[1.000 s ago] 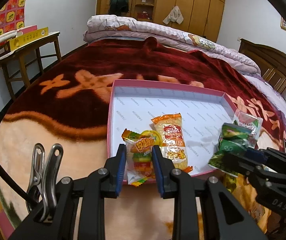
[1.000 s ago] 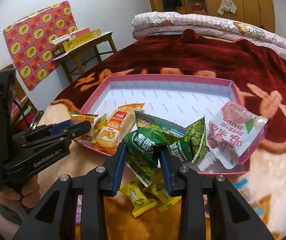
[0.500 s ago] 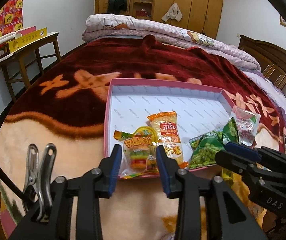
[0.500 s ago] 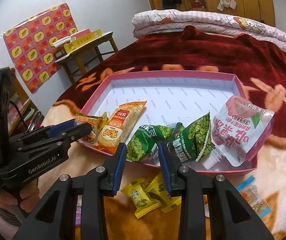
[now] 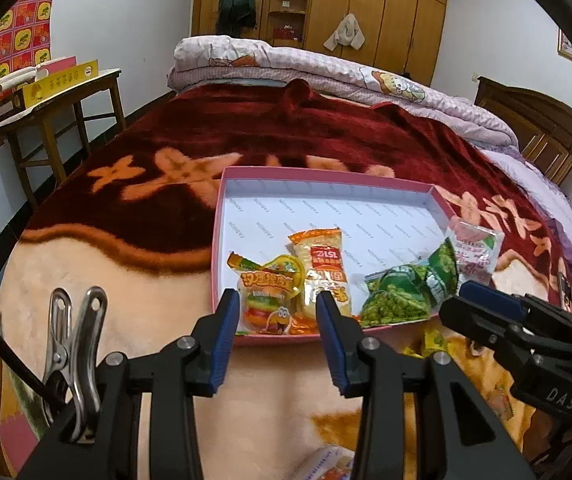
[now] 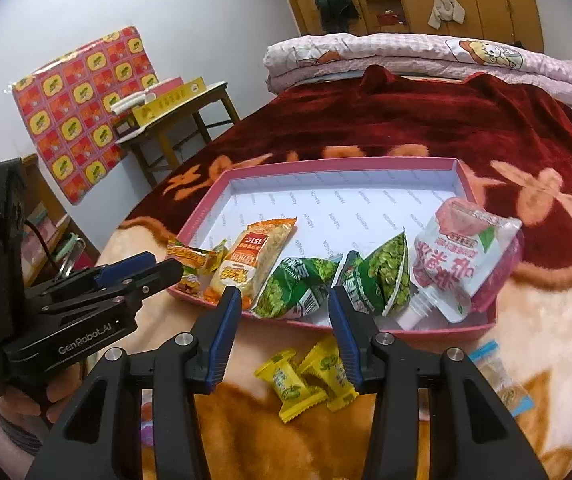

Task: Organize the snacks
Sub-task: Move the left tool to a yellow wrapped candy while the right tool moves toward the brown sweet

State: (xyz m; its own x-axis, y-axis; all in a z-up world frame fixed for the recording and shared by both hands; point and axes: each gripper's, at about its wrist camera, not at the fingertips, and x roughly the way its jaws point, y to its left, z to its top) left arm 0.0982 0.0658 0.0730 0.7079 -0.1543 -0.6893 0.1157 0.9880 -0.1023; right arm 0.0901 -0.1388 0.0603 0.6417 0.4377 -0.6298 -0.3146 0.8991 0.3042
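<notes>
A pink tray (image 5: pixel 218 240) (image 6: pixel 206 216) lies on the bed blanket. Along its near edge lie a burger gummy packet (image 5: pixel 266 306) (image 6: pixel 192 258), an orange cracker packet (image 5: pixel 323 264) (image 6: pixel 254 256), two green pea packets (image 5: pixel 397 296) (image 6: pixel 297 288) and a pink pouch (image 5: pixel 475 248) (image 6: pixel 457 264). My left gripper (image 5: pixel 278 304) (image 6: pixel 158 270) is opening just before the gummy packet, its pads off it. My right gripper (image 6: pixel 284 300) (image 5: pixel 465 300) is opening in front of a pea packet without touching it. Two yellow candies (image 6: pixel 305 380) lie on the blanket below it.
A blue-edged packet (image 6: pixel 497 376) lies on the blanket at the right, another packet (image 5: pixel 325 460) under my left gripper. A wooden table with a yellow box (image 5: pixel 58 80) (image 6: pixel 166 100) stands left of the bed. Folded quilts (image 5: pixel 325 68) lie at the far end.
Both jaws have widened. The left let go of the gummy packet and the right let go of the pea packet; both packets now lie in the tray.
</notes>
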